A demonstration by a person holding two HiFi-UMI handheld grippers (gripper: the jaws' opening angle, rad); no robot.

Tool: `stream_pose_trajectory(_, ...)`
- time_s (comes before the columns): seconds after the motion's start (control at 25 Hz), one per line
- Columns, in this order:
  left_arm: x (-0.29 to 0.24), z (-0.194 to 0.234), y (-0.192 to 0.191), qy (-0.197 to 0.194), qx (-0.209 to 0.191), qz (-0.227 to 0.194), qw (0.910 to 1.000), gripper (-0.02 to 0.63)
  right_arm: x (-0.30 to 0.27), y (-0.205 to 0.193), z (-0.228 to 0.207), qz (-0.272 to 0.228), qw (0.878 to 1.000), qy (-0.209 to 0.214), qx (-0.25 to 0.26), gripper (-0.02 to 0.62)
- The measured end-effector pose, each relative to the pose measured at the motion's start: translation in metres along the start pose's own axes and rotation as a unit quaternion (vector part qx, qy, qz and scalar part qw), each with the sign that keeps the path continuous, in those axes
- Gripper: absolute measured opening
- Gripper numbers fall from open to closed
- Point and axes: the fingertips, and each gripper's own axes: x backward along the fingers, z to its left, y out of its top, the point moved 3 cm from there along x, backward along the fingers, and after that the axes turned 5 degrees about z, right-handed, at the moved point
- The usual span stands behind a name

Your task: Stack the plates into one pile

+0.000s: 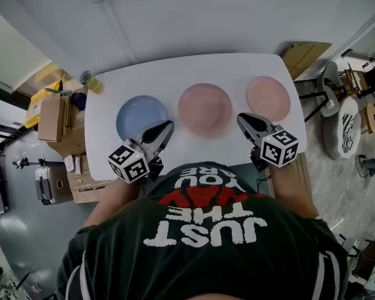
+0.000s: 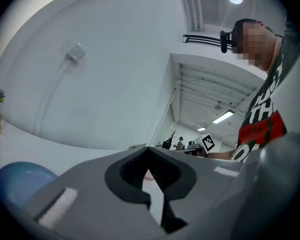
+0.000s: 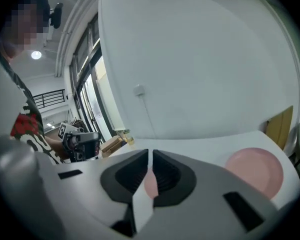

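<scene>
Nearest, the left gripper [image 1: 167, 127] and right gripper [image 1: 241, 118] both had their jaws closed on nothing. Beyond lay a glossy blue plate [image 1: 141, 117], a pink plate [image 1: 205, 109] and a smaller pink plate [image 1: 268, 98], apart in a row on the white table [image 1: 194, 67], with cardboard boxes [image 1: 50, 119] to its left.

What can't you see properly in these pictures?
- Blue plate: in the left gripper view, mostly hidden behind the left tongs and cut off by the picture's edge.
- Middle pink plate: in the left gripper view, only a sliver shows through the slit in the tongs.
- Table, front edge: in the head view, covered by the person's shirt.
- Bottle, label: in the head view, too small to read.
</scene>
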Motion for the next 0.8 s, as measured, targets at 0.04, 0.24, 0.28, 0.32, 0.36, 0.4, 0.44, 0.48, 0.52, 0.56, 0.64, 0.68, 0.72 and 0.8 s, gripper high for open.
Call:
stream_pose_trajectory(0.04,-0.009,0.003,-0.003,0.006,0.005,0.003,1.0000,0.007,-0.008,-0.002,-0.011,0.011,1.000,0.006,-0.003,0.006)
stream_pose_trajectory(0.24,-0.037,-0.004,-0.020,0.062,0.027,-0.005,0.9977,0.008,-0.040,-0.027,-0.066,0.079,0.995,0.051,-0.029,0.008)
stream_pose_trajectory(0.28,-0.039,-0.006,-0.022,0.074,0.030,-0.009,0.9968,0.008,-0.046,-0.031,-0.077,0.088,0.994,0.057,-0.042,0.008)
stream_pose_trajectory(0.32,-0.039,-0.007,-0.024,0.086,0.034,-0.012,0.9956,0.007,-0.054,-0.036,-0.086,0.098,0.992,0.062,-0.055,0.013)
stream_pose_trajectory(0.36,-0.038,-0.007,-0.027,0.097,0.038,-0.014,0.9944,0.008,-0.063,-0.042,-0.095,0.110,0.990,0.064,-0.068,0.036)
stream_pose_trajectory(0.4,-0.037,-0.006,-0.029,0.105,0.042,-0.016,0.9934,0.008,-0.073,-0.050,-0.103,0.124,0.987,0.063,-0.081,0.082)
stream_pose_trajectory(0.44,-0.036,-0.004,-0.031,0.111,0.046,-0.018,0.9926,0.008,-0.083,-0.059,-0.112,0.139,0.984,0.058,-0.097,0.111)
stream_pose_trajectory(0.48,-0.036,-0.001,-0.033,0.113,0.049,-0.017,0.9922,0.008,-0.092,-0.069,-0.122,0.153,0.980,0.048,-0.117,0.117)
stream_pose_trajectory(0.52,-0.035,0.001,-0.035,0.114,0.051,-0.015,0.9921,0.008,-0.101,-0.081,-0.133,0.167,0.976,0.033,-0.139,0.121)
stream_pose_trajectory(0.56,-0.033,0.004,-0.037,0.114,0.052,-0.011,0.9921,0.008,-0.110,-0.094,-0.142,0.182,0.970,0.016,-0.158,0.123)
stream_pose_trajectory(0.64,-0.027,0.010,-0.041,0.113,0.055,-0.001,0.9920,0.008,-0.124,-0.120,-0.157,0.209,0.960,-0.022,-0.184,0.129)
stream_pose_trajectory(0.68,-0.023,0.013,-0.043,0.113,0.057,0.003,0.9920,0.008,-0.130,-0.131,-0.161,0.219,0.955,-0.037,-0.194,0.130)
stream_pose_trajectory(0.72,-0.019,0.016,-0.045,0.112,0.060,0.006,0.9919,0.008,-0.136,-0.142,-0.164,0.228,0.951,-0.048,-0.204,0.130)
stream_pose_trajectory(0.8,-0.012,0.021,-0.048,0.112,0.062,0.012,0.9917,0.008,-0.145,-0.158,-0.167,0.242,0.942,-0.060,-0.224,0.130)
